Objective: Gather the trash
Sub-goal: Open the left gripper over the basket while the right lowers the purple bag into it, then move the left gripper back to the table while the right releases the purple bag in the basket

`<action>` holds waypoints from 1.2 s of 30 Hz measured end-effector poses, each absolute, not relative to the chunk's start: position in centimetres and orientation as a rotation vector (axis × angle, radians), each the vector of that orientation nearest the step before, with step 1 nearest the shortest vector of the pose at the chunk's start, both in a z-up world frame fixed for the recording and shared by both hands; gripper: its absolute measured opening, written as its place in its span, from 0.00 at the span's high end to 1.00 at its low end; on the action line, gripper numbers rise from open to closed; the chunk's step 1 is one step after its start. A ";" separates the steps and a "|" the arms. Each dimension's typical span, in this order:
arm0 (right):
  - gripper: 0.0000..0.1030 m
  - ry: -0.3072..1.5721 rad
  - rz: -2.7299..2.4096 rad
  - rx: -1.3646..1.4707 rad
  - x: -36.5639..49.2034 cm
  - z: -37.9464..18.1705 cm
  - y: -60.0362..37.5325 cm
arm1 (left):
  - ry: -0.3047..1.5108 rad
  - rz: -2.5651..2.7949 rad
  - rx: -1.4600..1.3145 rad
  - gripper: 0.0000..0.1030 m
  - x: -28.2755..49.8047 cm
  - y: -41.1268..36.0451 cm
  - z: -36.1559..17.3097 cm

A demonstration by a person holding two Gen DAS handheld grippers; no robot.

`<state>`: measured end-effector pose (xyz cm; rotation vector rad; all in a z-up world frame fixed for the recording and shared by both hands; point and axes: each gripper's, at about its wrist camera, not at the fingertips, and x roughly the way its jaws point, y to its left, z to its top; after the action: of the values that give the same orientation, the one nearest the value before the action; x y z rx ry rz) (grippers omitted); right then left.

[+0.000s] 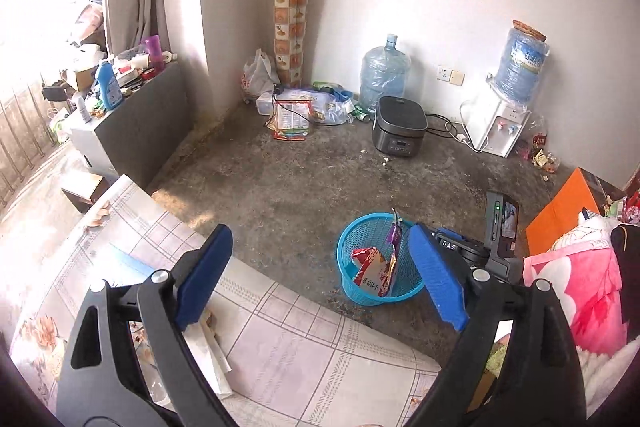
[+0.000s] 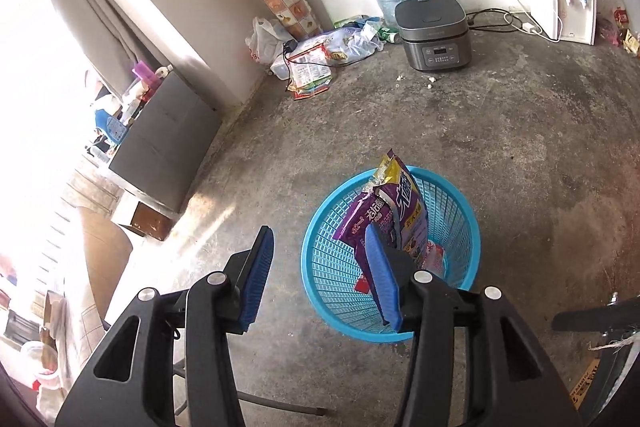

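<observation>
The right claw [image 2: 320, 279] hangs wide open over the blue trash basket [image 2: 328, 263] at lower center of its view, w/ a purple snack bag [image 2: 400, 203] standing upright inside, poking above the rim, next to a red-white wrapper [image 1: 370, 265]. The left claw [image 1: 320, 279] is also spread open, empty, above the checked tabletop [image 1: 304, 347] at lower left; the basket sits on the concrete floor [image 1: 300, 187] just beyond the tabletop edge.

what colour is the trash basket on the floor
Bright blue basket, an open mesh weave; the right wrist view shows it best.
</observation>
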<state>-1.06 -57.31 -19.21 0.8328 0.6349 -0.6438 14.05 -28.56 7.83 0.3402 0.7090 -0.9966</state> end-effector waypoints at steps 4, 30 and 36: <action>0.48 0.616 -0.618 0.804 -1.2 -17.3 -56.6 | 0.665 -0.920 0.285 0.13 13.5 -22.5 9.6; 0.48 1.143 -0.750 0.847 7.6 -27.0 -64.1 | 0.666 -0.305 -0.168 0.13 11.8 12.0 7.2; 0.96 1.217 -0.782 0.819 7.0 -30.9 -63.4 | 0.685 -0.257 -0.166 0.13 12.5 13.2 6.6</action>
<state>7.01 -63.40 -30.95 0.8185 1.2167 -0.7818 12.45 13.21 6.61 -0.1658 0.6851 -0.2565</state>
